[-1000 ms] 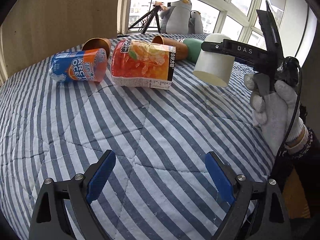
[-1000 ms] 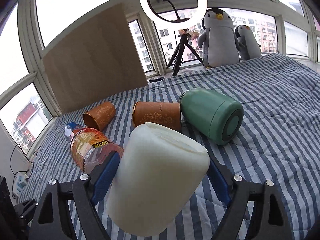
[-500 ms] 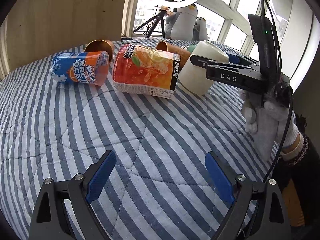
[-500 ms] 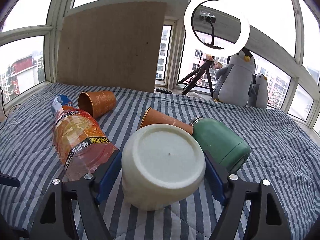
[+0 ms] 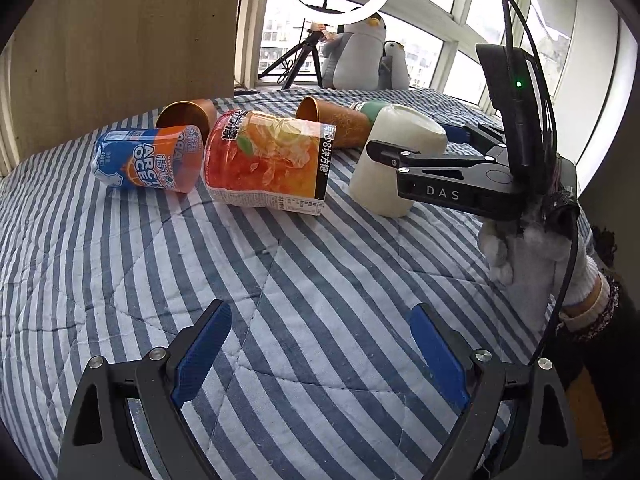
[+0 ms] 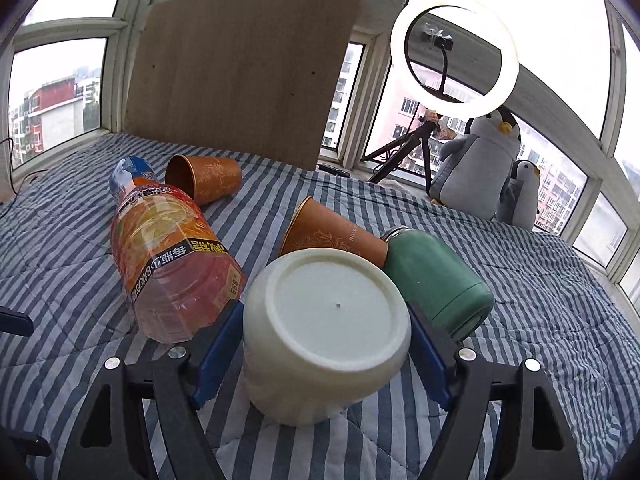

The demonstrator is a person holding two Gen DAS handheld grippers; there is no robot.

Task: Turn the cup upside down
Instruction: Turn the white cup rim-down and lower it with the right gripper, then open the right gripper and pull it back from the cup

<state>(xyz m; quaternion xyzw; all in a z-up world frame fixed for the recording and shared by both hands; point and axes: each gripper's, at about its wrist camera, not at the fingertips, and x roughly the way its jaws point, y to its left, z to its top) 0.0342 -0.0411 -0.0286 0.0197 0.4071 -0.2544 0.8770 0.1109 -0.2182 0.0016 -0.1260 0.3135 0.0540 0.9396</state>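
Note:
The white cup (image 6: 326,332) stands upside down on the striped bedspread, flat bottom up, mouth on the cloth. It also shows in the left wrist view (image 5: 394,166). My right gripper (image 6: 326,346) is shut on the cup, its blue pads (image 6: 218,354) against both sides; from the left wrist view this gripper (image 5: 404,152) reaches in from the right. My left gripper (image 5: 320,356) is open and empty, low over the bedspread at the front.
A large orange drink bottle (image 5: 266,162), a small blue-orange bottle (image 5: 146,164), two copper cups (image 6: 202,178) (image 6: 328,236) and a green flask (image 6: 434,280) lie beside the cup. A board (image 6: 236,76), ring light (image 6: 452,60) and penguin toys (image 6: 476,166) stand behind.
My right gripper has turned the white cup from tilted in the air to bottom-up and lowered it onto the bedspread. My left gripper has stayed open.

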